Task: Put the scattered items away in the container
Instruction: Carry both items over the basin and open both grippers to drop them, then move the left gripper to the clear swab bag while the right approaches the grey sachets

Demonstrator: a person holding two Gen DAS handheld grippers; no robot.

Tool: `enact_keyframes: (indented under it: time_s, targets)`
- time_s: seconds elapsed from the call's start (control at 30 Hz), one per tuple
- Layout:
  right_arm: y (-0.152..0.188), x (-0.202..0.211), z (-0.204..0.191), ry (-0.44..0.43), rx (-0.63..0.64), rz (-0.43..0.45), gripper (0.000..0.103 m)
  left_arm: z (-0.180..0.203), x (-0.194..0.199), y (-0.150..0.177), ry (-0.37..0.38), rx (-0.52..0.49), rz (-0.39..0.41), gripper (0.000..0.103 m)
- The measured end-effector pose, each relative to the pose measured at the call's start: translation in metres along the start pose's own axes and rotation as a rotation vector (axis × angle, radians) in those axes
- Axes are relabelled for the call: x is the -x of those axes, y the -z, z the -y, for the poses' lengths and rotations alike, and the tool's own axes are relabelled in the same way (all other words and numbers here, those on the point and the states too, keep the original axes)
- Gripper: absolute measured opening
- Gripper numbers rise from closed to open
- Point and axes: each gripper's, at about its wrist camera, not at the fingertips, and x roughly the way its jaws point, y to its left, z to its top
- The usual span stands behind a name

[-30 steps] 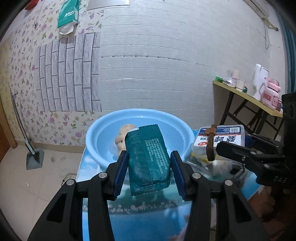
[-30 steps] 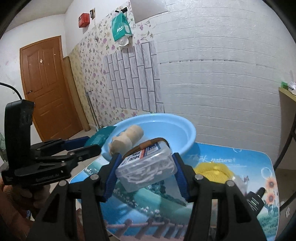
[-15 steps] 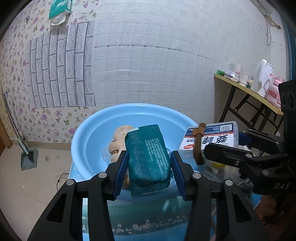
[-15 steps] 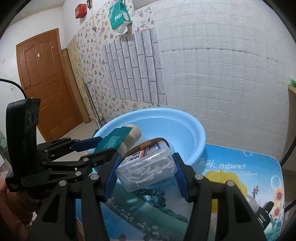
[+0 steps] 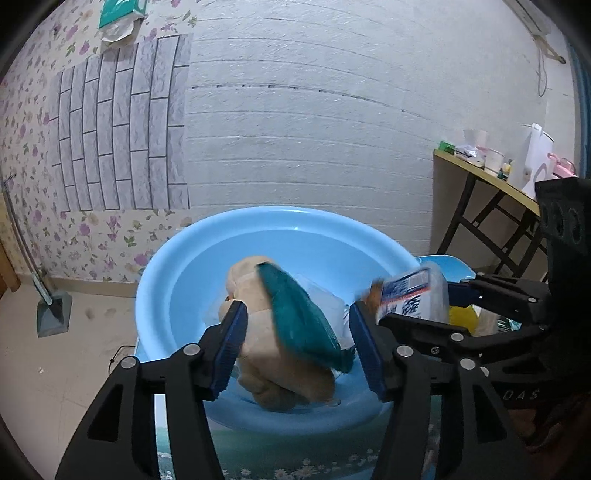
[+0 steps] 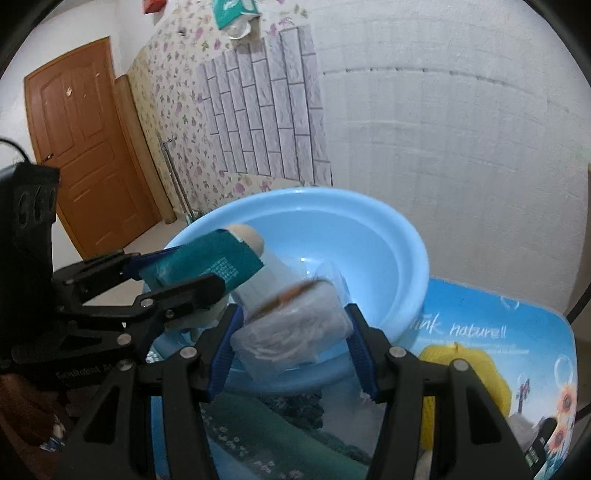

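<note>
- white ribbed wall (image 5: 314,122) behind everything, with a floral strip and a grey brick-pattern panel (image 5: 122,125) on it; brown door (image 6: 85,147) off to one side in the right wrist view.
- landmark: blue basin (image 5: 184,280), standing on a table with a printed landscape cover (image 6: 498,332).
- inside the basin: a tan plush toy (image 5: 266,354) and some clear plastic wrap (image 5: 325,306) next to it.
- left gripper (image 5: 297,343) is over the basin's near rim. its jaws have just been opening and now stand apart.
- green packet (image 5: 299,317) sits between those jaws, tilted and motion-blurred, over the plush toy; neither blue pad (image 5: 231,347) appears to press on it.
- right gripper (image 6: 291,339) is also at the basin's near rim, on the side toward the printed cover. it is clamped on a clear plastic box (image 6: 295,325) that seems to hold cotton swabs; both pads are against the box sides.
- box carries a brown band (image 6: 291,291) over its top, blurred. the left wrist view shows the box's printed label.
- yellow item (image 6: 469,369) lies on the cover just outside the basin, beyond the right gripper.
- folding side table (image 5: 491,184) with small clutter stands well apart from the basin, against the wall.
- green pouch (image 5: 122,14) hangs high on the wall above the basin.
</note>
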Motion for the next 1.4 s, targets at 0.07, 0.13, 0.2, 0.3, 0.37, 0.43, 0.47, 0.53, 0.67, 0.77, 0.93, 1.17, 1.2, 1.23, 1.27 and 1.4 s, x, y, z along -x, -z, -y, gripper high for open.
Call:
enact_keyframes:
  time_s: [0.07, 0.13, 0.2, 0.3, 0.37, 0.43, 0.47, 0.53, 0.67, 0.77, 0.93, 1.17, 1.2, 1.23, 1.27, 1.4]
  targets:
    - [0.001, -0.001, -0.002, 0.004, 0.006, -0.005, 0.055, -0.002, 0.001, 0.000, -0.008, 0.006, 0.000, 0.057]
    - [0.001, 0.000, -0.003, 0.022, 0.011, -0.003, 0.057, -0.002, 0.004, 0.001, -0.010, 0.008, 0.002, 0.058]
    - [0.002, 0.002, -0.003, 0.030, 0.015, -0.004, 0.057, -0.001, 0.007, 0.002, -0.013, 0.005, 0.007, 0.059]
    - [0.004, 0.006, -0.004, 0.024, 0.006, -0.004, 0.057, 0.001, 0.011, 0.004, -0.014, -0.001, 0.008, 0.060]
    - [0.005, 0.011, -0.003, 0.026, 0.002, -0.003, 0.057, 0.003, 0.014, 0.005, -0.016, -0.003, 0.008, 0.060]
    - [0.007, 0.018, -0.003, 0.028, -0.001, 0.009, 0.057, 0.005, 0.019, 0.007, -0.016, -0.002, 0.011, 0.060]
    - [0.006, 0.021, -0.003, 0.029, -0.002, 0.013, 0.057, 0.006, 0.021, 0.007, -0.016, -0.002, 0.013, 0.060]
    - [0.008, 0.030, -0.003, 0.031, -0.008, 0.026, 0.057, 0.008, 0.025, 0.008, -0.018, -0.004, 0.017, 0.060]
    - [0.009, 0.043, 0.000, 0.046, -0.020, 0.047, 0.057, 0.014, 0.032, 0.011, -0.016, -0.005, 0.019, 0.060]
    - [0.016, 0.054, 0.005, 0.058, -0.036, 0.052, 0.057, 0.020, 0.039, 0.014, -0.015, -0.009, 0.022, 0.061]
    - [0.033, 0.070, 0.014, 0.089, -0.065, 0.044, 0.057, 0.031, 0.049, 0.024, -0.009, -0.009, 0.027, 0.065]
    - [0.059, 0.097, 0.027, 0.143, -0.079, 0.033, 0.057, 0.048, 0.051, 0.038, 0.017, 0.006, 0.005, 0.065]
    - [0.061, 0.099, 0.029, 0.146, -0.087, 0.032, 0.057, 0.052, 0.051, 0.041, 0.021, 0.001, 0.001, 0.065]
    - [0.065, 0.102, 0.033, 0.153, -0.104, 0.032, 0.057, 0.056, 0.051, 0.044, 0.028, -0.002, -0.004, 0.065]
    - [0.068, 0.103, 0.036, 0.157, -0.111, 0.032, 0.057, 0.059, 0.050, 0.046, 0.034, -0.004, -0.010, 0.065]
    - [0.081, 0.113, 0.045, 0.178, -0.140, 0.038, 0.057, 0.074, 0.046, 0.055, 0.068, -0.017, -0.044, 0.066]
